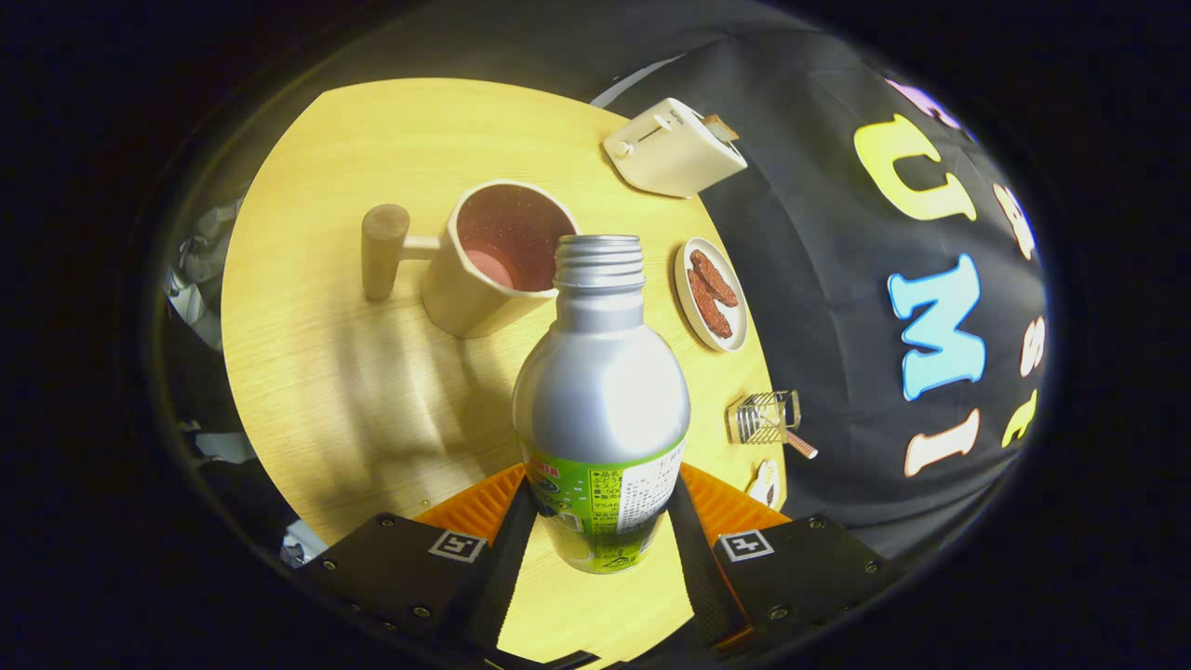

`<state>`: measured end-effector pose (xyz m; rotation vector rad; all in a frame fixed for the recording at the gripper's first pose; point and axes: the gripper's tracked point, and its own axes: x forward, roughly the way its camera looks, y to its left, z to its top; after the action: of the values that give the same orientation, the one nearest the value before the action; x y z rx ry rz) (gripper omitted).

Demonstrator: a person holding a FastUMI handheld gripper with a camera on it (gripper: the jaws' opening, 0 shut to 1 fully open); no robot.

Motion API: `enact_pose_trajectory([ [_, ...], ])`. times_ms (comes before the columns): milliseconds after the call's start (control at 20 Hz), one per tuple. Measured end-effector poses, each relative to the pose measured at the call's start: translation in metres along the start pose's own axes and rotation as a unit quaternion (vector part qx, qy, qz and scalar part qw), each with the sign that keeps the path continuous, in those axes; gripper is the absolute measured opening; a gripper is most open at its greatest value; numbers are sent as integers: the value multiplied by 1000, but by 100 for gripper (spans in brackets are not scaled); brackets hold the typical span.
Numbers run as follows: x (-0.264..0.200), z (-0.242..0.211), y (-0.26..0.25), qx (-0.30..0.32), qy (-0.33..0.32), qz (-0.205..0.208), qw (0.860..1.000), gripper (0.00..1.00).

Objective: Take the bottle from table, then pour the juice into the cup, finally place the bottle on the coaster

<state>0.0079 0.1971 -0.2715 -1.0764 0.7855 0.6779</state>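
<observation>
A silver bottle with a green label and an uncapped threaded neck is held between my fingers, lifted above the wooden table and seen tilted with the whole view. My gripper is shut on the bottle's lower body, one finger pressing on each side. Just beyond the bottle's mouth stands a cream cup with a wooden handle sticking out to its side. The cup's inside is dark reddish with a pinkish patch at the bottom. The bottle's neck overlaps the cup's near rim.
A cream toaster sits at the table's far edge. A small plate with brown pieces lies beside the bottle's neck. A little wire rack with a stick rests near the table's edge, by the black cloth wall.
</observation>
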Motion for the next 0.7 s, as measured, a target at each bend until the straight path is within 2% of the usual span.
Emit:
enact_pose_trajectory([
  [300, 9, -2, 8, 106, -51, 29, 993, 76],
  [700, 20, 7, -4, 214, -110, 59, 969, 77],
])
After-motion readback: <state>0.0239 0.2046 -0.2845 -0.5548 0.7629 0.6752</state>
